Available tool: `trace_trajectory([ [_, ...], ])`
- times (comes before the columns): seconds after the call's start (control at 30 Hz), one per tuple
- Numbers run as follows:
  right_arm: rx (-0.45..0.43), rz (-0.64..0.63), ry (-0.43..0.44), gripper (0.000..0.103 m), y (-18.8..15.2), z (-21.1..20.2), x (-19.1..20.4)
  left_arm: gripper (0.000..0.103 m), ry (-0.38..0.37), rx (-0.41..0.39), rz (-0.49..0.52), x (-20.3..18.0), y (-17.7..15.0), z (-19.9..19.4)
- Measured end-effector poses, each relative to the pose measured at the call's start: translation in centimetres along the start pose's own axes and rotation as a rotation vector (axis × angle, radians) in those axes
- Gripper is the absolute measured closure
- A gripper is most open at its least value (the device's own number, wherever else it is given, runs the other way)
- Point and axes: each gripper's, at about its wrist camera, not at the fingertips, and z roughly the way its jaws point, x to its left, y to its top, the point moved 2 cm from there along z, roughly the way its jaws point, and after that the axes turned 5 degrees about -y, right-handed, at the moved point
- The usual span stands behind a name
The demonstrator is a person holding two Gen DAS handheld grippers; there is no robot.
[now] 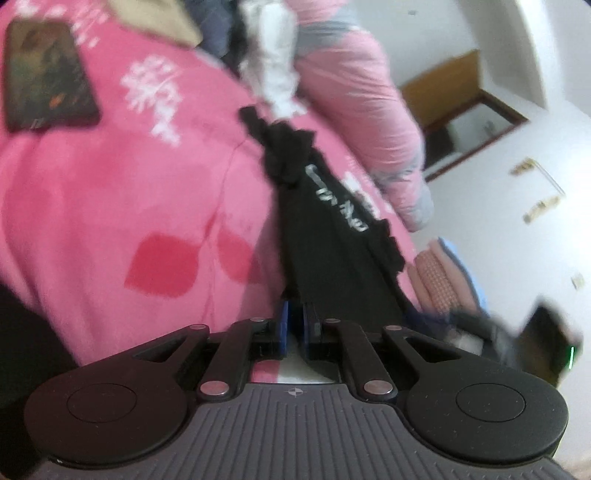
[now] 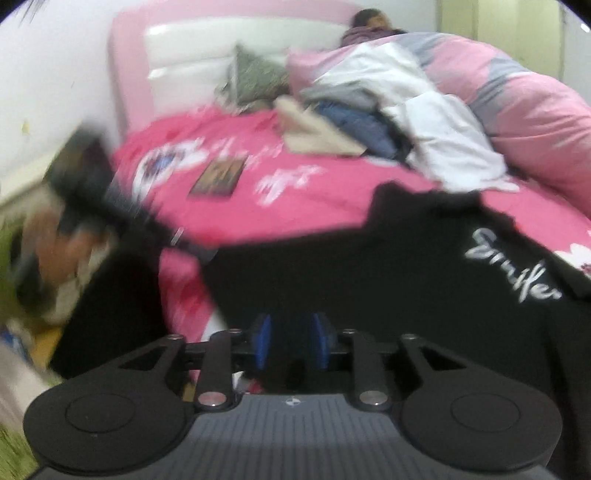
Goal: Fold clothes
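A black garment [image 1: 325,236] with white lettering stretches away from my left gripper [image 1: 293,325], whose blue pads are shut on its near edge. It hangs taut over the pink bedsheet [image 1: 110,203]. In the right wrist view the same black garment [image 2: 369,266] spreads wide across the bed's near edge. My right gripper [image 2: 291,341] has its blue pads apart, with the black cloth just ahead of them and nothing visibly pinched. The left gripper [image 2: 85,184] shows blurred at the left, in a hand, holding the garment's far corner.
A pile of clothes [image 2: 369,122] and a pink duvet [image 2: 535,110] fill the bed's far right. A dark flat book [image 2: 218,177] lies on the sheet. A person [image 2: 369,18] lies by the headboard [image 2: 184,55]. Folded checked fabrics [image 1: 443,277] sit at the bed's edge.
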Motion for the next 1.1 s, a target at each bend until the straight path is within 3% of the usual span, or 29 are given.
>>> trace_trajectory([
  [0.03, -0.015, 0.026, -0.003, 0.051, 1.3, 0.1, -1.1, 0.093, -0.008, -0.005, 0.027, -0.2, 0.0, -0.1],
  [0.07, -0.025, 0.042, -0.011, 0.05, 2.7, 0.7, -2.0, 0.09, -0.005, -0.007, 0.053, -0.4, 0.0, 0.0],
  [0.13, -0.038, 0.059, -0.033, 0.05, 5.7, 2.7, -3.5, 0.075, 0.013, -0.01, 0.099, -0.7, 0.0, 0.1],
  [0.2, -0.037, 0.037, -0.079, 0.049, 8.5, 5.8, -4.2, 0.069, 0.039, -0.014, 0.141, -1.0, 0.0, 0.3],
  [0.33, 0.019, -0.054, -0.137, 0.041, 11.8, 13.5, -4.2, 0.06, 0.055, -0.028, 0.162, -0.7, 0.3, 0.5],
  [0.43, 0.11, -0.119, -0.188, 0.042, 12.5, 19.7, -4.2, 0.06, 0.063, -0.044, 0.154, -0.2, 0.5, 0.4],
  [0.5, 0.191, -0.139, -0.268, 0.046, 11.9, 23.1, -4.8, 0.06, 0.068, -0.054, 0.148, 0.2, 0.6, 0.0],
  [0.53, 0.227, -0.123, -0.291, 0.056, 11.5, 24.4, -5.4, 0.06, 0.064, -0.056, 0.136, 0.4, 0.6, -0.1],
  [0.57, 0.246, -0.072, -0.283, 0.073, 11.2, 25.2, -6.4, 0.06, 0.059, -0.057, 0.129, 0.5, 0.7, -0.1],
  [0.63, 0.221, 0.048, -0.218, 0.097, 11.4, 24.8, -8.0, 0.06, 0.05, -0.053, 0.135, 0.5, 0.7, 0.3],
  [0.73, 0.092, 0.106, -0.226, 0.103, 12.8, 22.2, -9.4, 0.06, 0.055, -0.034, 0.165, 0.2, 0.5, 1.5],
  [0.87, -0.069, 0.188, -0.259, 0.103, 16.1, 18.1, -12.1, 0.061, 0.077, 0.005, 0.193, 0.1, 0.2, 3.3],
  [0.93, -0.104, 0.213, -0.251, 0.103, 17.7, 17.0, -13.1, 0.063, 0.09, 0.005, 0.207, -0.1, 0.0, 3.8],
  [1.0, -0.073, 0.202, -0.226, 0.1, 18.5, 17.2, -13.3, 0.067, 0.107, -0.002, 0.235, -0.3, -0.3, 3.9],
  [1.03, -0.035, 0.183, -0.22, 0.089, 18.3, 18.0, -12.8, 0.07, 0.12, -0.005, 0.245, -0.3, -0.4, 4.0],
  [1.07, 0.01, 0.158, -0.218, 0.065, 18.0, 19.0, -12.2, 0.072, 0.133, -0.009, 0.249, -0.4, -0.5, 4.0],
  [1.1, 0.054, 0.132, -0.215, 0.054, 17.4, 20.2, -11.5, 0.075, 0.144, -0.014, 0.25, -0.4, -0.6, 4.0],
])
